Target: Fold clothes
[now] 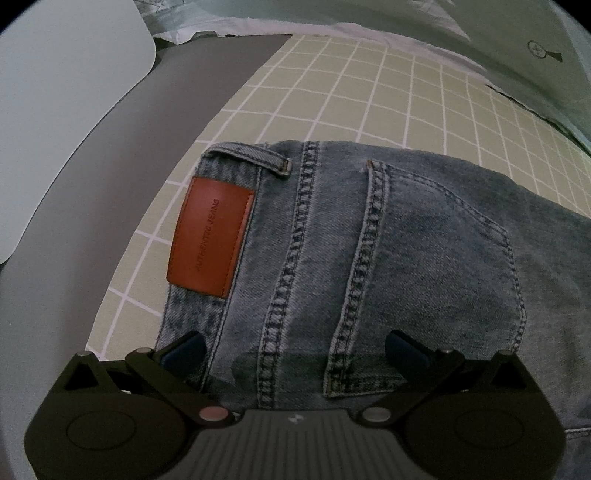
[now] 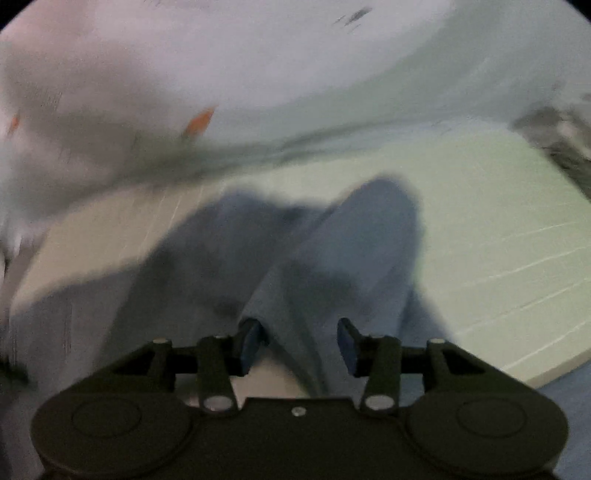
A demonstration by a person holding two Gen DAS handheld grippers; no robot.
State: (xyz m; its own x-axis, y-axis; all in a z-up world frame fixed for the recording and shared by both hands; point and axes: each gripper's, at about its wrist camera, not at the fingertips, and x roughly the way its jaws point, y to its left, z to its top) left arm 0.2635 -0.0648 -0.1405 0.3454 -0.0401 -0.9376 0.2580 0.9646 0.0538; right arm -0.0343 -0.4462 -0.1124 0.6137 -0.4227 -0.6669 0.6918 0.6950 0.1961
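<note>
Light blue jeans lie on a green checked mat, back side up, with a brown leather patch on the waistband and a back pocket. My left gripper is open, its fingers spread wide over the waistband end. The right wrist view is blurred by motion. There the jeans show as a raised blue fold running between the fingers. My right gripper is open around that fold; I cannot tell whether the pads touch it.
Pale cloth lies piled along the far edge of the mat. A grey surface and a white rounded object lie left of the mat. In the right wrist view, a pale heap of cloth lies beyond the mat.
</note>
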